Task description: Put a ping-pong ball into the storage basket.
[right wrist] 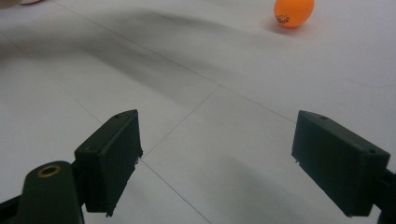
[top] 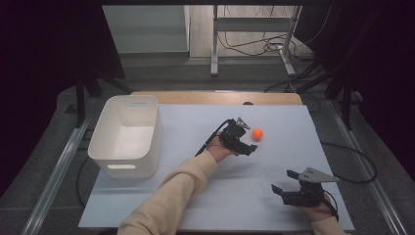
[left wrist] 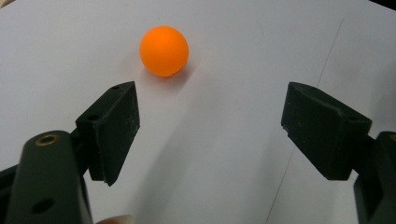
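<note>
- Orange ball resting on the white table sheet, right of centre, well apart from the white bin at the left.
- Left gripper just beside the ball; in the left gripper view ball lying just beyond the tips, nearer the left-hand jaw, untouched.
- Jaws spread wide, nothing between them.
- Right gripper low near the front edge, jaws likewise parted and empty; ball far off in its view.
- Step judged: approach before the grasp.
- Next move likely needs: slight advance, centring on the ball, gentle closing to avoid a roll-away.
</note>
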A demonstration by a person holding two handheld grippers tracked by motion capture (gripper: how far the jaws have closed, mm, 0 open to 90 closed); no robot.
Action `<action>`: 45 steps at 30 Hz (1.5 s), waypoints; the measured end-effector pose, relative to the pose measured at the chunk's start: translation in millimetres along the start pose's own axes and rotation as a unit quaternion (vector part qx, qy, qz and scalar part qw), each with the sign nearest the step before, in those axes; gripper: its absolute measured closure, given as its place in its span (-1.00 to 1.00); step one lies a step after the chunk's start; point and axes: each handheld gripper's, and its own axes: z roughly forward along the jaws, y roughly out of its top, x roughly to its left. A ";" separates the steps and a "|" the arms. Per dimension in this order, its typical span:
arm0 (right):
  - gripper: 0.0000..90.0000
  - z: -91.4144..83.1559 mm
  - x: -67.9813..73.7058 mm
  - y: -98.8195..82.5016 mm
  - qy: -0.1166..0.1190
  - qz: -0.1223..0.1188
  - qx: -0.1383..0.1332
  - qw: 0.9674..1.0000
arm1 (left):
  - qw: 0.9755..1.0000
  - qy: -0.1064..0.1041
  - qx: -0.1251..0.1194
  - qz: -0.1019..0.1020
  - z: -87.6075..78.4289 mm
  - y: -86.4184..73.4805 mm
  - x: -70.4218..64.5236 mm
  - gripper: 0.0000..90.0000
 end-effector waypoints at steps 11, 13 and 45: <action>-0.64 0.1 -0.2 -0.1 0.000 -0.001 0.000 1.000 | 1.000 -0.001 0.002 0.000 4.9 2.5 0.1 -0.55; -0.64 0.2 -0.1 0.0 0.000 -0.001 0.000 1.000 | 1.000 -0.001 0.002 0.000 6.2 3.1 0.3 -0.55; -0.64 -0.9 -0.3 -0.3 0.000 0.003 -0.001 1.000 | 1.000 0.020 0.016 -0.009 37.8 15.9 8.9 -0.54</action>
